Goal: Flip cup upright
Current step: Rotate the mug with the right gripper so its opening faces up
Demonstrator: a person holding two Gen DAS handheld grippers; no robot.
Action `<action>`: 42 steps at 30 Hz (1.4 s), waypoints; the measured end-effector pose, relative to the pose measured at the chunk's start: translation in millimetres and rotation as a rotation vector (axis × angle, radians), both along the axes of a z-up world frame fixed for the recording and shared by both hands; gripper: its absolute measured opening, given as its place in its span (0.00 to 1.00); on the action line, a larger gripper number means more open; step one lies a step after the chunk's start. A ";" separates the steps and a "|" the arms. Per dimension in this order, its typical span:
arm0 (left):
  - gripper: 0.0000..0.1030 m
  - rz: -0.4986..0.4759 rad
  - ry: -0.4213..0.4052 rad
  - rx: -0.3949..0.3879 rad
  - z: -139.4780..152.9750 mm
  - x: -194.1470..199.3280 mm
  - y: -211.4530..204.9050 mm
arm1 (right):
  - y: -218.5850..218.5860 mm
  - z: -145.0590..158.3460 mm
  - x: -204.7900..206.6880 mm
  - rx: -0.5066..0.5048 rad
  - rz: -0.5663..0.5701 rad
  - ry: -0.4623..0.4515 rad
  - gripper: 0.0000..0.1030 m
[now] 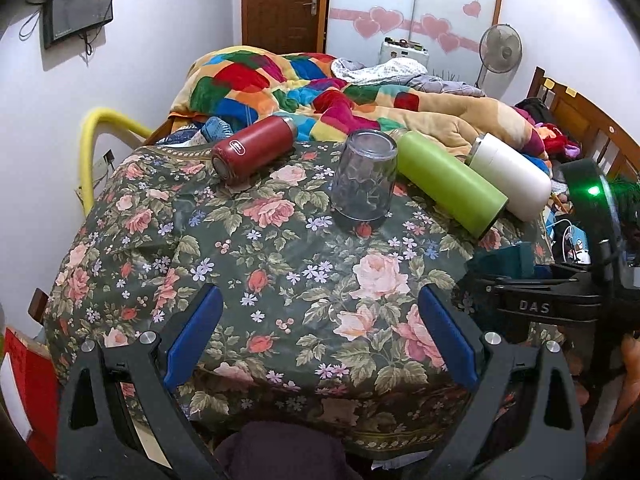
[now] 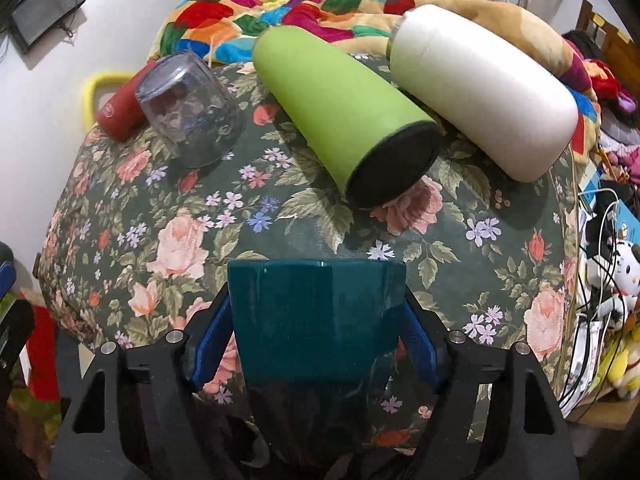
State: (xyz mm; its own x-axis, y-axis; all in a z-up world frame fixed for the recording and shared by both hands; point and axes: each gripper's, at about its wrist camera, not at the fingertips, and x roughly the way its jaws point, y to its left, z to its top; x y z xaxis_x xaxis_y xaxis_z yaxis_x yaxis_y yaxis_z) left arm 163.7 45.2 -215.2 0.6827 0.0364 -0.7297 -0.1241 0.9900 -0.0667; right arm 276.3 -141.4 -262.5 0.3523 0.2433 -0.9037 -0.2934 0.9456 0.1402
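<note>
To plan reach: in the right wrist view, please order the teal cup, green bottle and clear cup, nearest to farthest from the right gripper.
1. teal cup: held in the right gripper.
2. green bottle: ahead, slightly right, lying down.
3. clear cup: far left, upside down.

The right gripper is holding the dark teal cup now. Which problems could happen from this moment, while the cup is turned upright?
1. The teal cup looks glossy and tapered, and the right gripper pinches only its sides, so it may slip during rotation.
2. The green bottle lies on its side just ahead; a swinging cup could knock it and set it rolling.
3. The floral cloth looks soft and uneven, so the cup might tip when released.
</note>
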 end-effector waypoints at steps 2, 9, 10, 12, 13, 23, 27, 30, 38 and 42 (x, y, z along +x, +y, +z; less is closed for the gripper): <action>0.96 -0.001 -0.004 0.004 1.3 -0.1 -1.3 | -0.5 5.9 -1.4 0.008 0.001 -0.016 0.71; 0.96 -0.014 -0.024 0.019 8.6 1.0 -8.2 | 0.9 31.8 -9.4 0.034 0.026 -0.071 0.71; 0.96 -0.015 -0.025 0.021 9.1 1.0 -8.9 | 2.9 34.5 -10.6 0.031 0.035 -0.082 0.71; 0.96 -0.017 -0.028 0.026 10.2 1.0 -10.2 | 7.5 38.8 -12.6 0.016 0.044 -0.113 0.71; 0.96 -0.018 -0.029 0.029 10.5 1.2 -10.8 | 10.1 41.4 -12.7 0.003 0.047 -0.128 0.71; 0.96 -0.012 -0.023 0.025 10.1 3.7 -7.0 | 24.8 30.3 -12.7 -0.040 0.088 -0.126 0.71; 0.96 -0.006 -0.015 0.024 7.4 5.0 -5.2 | 26.6 25.3 -16.5 -0.047 0.095 -0.126 0.71; 0.96 -0.004 -0.010 0.025 5.6 6.0 -4.8 | 29.0 25.2 -20.8 -0.066 0.103 -0.142 0.71; 0.96 0.000 -0.005 0.021 4.7 4.7 -5.6 | 32.3 24.0 -29.1 -0.095 0.119 -0.164 0.72; 0.96 0.000 -0.012 0.027 8.6 1.1 -7.6 | 27.8 22.0 -29.5 -0.062 0.113 -0.128 0.71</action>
State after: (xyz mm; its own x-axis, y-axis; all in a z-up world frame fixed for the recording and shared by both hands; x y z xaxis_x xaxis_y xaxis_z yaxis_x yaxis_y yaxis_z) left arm 164.8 37.6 -206.7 0.6911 0.0556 -0.7206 -0.1233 0.9915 -0.0418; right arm 246.8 -113.6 -240.5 0.4390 0.2332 -0.8677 -0.4097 0.9114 0.0377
